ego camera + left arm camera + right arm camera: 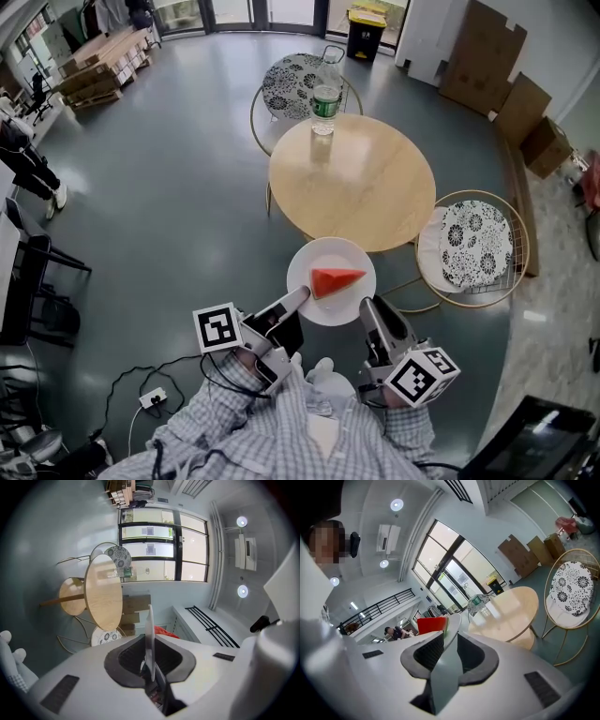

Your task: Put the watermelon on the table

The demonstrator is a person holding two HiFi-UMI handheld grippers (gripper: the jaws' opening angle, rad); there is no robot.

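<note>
A red watermelon wedge (336, 279) lies on a white plate (323, 307) held in the air just short of the round wooden table (366, 187). My left gripper (302, 294) is shut on the plate's left rim, my right gripper (367, 305) on its right rim. In the left gripper view the plate (149, 634) runs edge-on between the jaws, with the watermelon (165, 632) behind it and the table (103, 592) further off. The right gripper view shows the plate (452, 634) clamped edge-on, the watermelon (432, 624) on its left and the table (506, 611) beyond.
A clear water bottle (324, 98) stands at the table's far edge. Two wire chairs with patterned cushions flank the table, one on the right (473, 246) and one behind (295, 82). Cardboard boxes (487, 56) lean at the back right. Cables and a power strip (150, 398) lie on the floor at left.
</note>
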